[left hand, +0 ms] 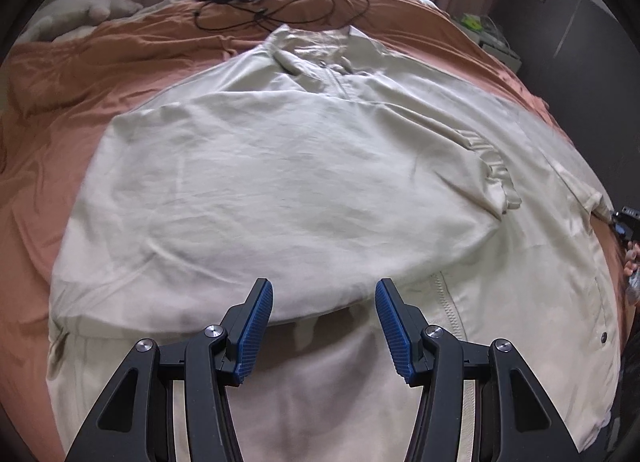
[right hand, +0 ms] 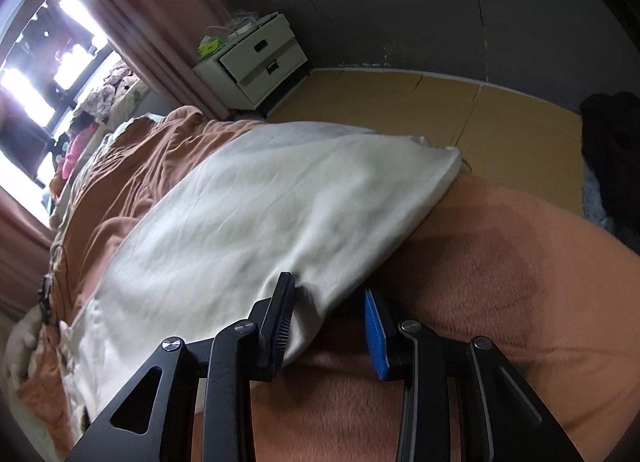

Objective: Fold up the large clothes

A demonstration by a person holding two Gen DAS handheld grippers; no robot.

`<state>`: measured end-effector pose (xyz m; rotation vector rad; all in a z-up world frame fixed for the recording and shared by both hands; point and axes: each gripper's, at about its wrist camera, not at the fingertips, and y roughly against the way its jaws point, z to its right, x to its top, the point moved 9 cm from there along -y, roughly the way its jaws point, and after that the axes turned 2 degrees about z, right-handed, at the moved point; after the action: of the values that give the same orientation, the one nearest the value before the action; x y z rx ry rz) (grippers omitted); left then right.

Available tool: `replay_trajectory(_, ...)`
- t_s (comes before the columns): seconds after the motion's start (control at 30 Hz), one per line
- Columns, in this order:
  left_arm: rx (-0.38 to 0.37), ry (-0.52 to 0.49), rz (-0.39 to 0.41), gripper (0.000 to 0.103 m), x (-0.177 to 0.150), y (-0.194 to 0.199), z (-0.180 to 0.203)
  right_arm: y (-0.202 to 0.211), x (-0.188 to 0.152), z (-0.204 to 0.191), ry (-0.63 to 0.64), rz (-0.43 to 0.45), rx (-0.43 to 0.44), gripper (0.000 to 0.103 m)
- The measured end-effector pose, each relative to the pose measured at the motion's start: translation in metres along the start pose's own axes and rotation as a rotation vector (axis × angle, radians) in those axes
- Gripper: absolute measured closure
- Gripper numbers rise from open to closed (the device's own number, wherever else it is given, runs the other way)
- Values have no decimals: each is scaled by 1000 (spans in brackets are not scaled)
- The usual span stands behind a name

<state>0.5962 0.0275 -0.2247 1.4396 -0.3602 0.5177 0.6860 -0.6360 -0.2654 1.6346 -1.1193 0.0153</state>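
On one bed [left hand: 60, 73], one jacket [left hand: 280, 165] (both grippers gaping).

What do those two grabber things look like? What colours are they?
The left hand-held gripper has black angular arms with triangular cut-outs, round silver bolts at the joints, and two fingers faced with bright blue ridged pads. The right hand-held gripper looks the same: black arms, silver bolts, blue textured pads. No cables or sleeves show on them.
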Motion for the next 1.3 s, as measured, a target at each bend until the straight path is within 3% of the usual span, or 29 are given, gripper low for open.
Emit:
replay_trajectory(0.03, 0, 16, 5, 48, 0, 3, -4, 1, 3, 2, 8, 14, -17, 87)
replay_trajectory(0.07, 0, 21, 5, 48, 0, 4, -5, 3, 6, 2, 11, 22, -23, 95)
replay_trajectory(0.1, 0, 28, 5, 48, 0, 7, -8, 8, 10, -1, 13, 32, -17, 97)
replay_trajectory(0.37, 4, 104, 48, 48, 0, 37, -20, 91, 53, -70, 167, 160, 44, 99)
replay_trajectory(0.63, -58, 193, 79, 48, -5, 66, -10, 179, 63, -169, 327, 251, 144, 99)
replay_trajectory(1.0, -22, 169, 122, 47, -5, 69, -20, 255, -4, -307, 571, 261, 307, 99)
replay_trajectory(1.3, -52, 212, 165, 47, -3, 88, -43, 262, -95, -395, 718, 177, 398, 99)
